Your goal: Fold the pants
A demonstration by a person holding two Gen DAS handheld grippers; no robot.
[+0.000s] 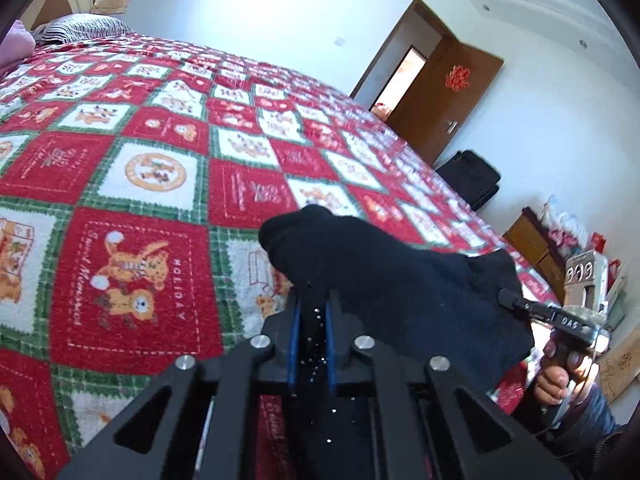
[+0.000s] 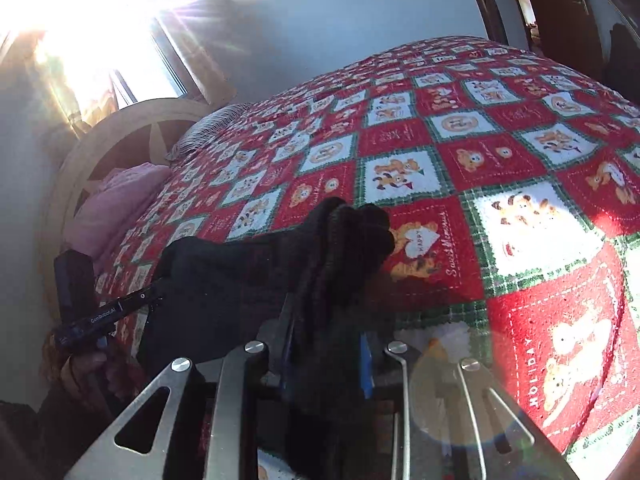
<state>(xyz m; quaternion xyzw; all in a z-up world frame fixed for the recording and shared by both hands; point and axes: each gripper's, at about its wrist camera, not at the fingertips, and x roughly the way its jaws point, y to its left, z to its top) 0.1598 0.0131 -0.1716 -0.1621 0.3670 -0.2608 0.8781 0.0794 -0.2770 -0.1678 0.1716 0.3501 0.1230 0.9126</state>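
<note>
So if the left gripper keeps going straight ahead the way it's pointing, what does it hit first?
The left gripper already has its jaws shut on the black pants, bunched right ahead of it. Beyond that fabric, the line seems to run into the red checked bedspread, though depth is hard to judge here.

A bed (image 1: pixel 168 152) is covered by a red, white and green patchwork blanket (image 2: pixel 460 168) printed with teddy bears. A striped pillow (image 1: pixel 80 26) and a pink bundle (image 2: pixel 116 204) are seen lying at its head, beside the curved headboard (image 2: pixel 132 120).
</note>
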